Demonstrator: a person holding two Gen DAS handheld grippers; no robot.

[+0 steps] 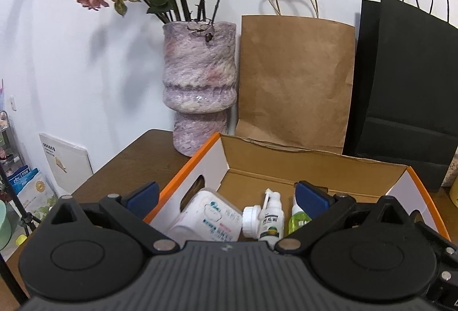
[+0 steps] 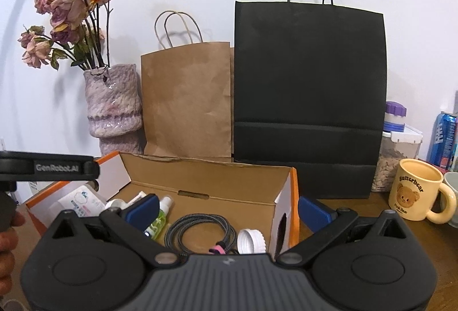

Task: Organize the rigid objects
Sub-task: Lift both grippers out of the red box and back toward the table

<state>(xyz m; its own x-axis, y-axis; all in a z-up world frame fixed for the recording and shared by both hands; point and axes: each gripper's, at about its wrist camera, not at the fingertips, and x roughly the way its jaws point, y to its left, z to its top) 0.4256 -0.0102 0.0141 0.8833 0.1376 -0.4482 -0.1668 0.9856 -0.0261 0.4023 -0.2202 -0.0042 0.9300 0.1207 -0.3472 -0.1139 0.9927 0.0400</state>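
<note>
An open cardboard box with orange edges (image 1: 286, 165) (image 2: 217, 176) sits on the wooden table. Inside lie a white square container (image 1: 206, 218) (image 2: 81, 200), a white spray bottle (image 1: 272, 218), a green bottle (image 1: 297, 218) (image 2: 160, 218), a coiled braided cable (image 2: 200, 231) and a white cap (image 2: 252, 241). My left gripper (image 1: 227, 196) is open and empty above the box's left part. My right gripper (image 2: 229, 209) is open and empty, its pads straddling the box's right wall. The left gripper's body shows at the left edge of the right wrist view (image 2: 48, 166).
A purple vase with dried roses (image 1: 199, 85) (image 2: 113, 105), a brown paper bag (image 1: 294, 82) (image 2: 186, 102) and a black paper bag (image 1: 406, 87) (image 2: 309, 99) stand behind the box. A yellow bear mug (image 2: 415, 193), a jar (image 2: 396, 148) and a blue can (image 2: 443, 139) stand right.
</note>
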